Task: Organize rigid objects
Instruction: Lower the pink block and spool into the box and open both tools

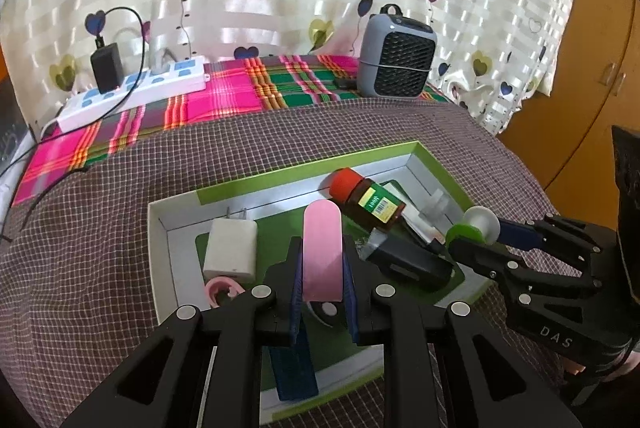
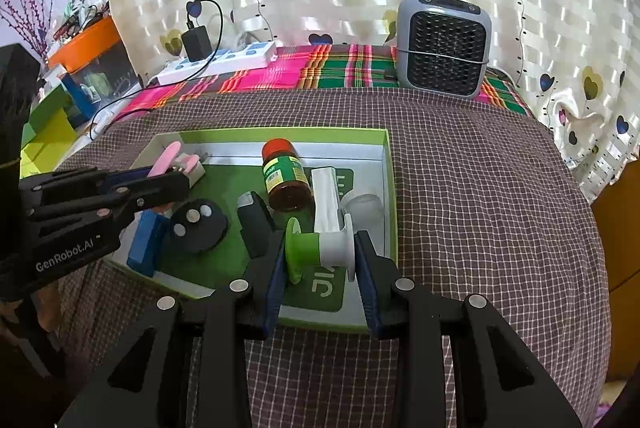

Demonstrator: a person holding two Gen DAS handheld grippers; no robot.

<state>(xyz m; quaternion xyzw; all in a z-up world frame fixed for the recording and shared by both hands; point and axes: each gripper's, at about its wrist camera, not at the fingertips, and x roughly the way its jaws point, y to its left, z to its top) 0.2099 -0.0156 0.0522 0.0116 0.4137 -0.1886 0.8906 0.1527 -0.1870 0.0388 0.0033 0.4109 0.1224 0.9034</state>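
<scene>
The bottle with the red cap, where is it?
The bottle lies on its side in the green box, toward the back in the right wrist view, between a black block and a white tube.

Tray (image 2: 386,187) lime-green rim, white walls, green floor. Bottle (image 2: 286,176) amber, red cap, green-yellow label. Spool (image 2: 320,250) half green, half white. Near cloth (image 2: 480,228) brown-white check; far cloth (image 1: 224,91) pink-green plaid.
</scene>
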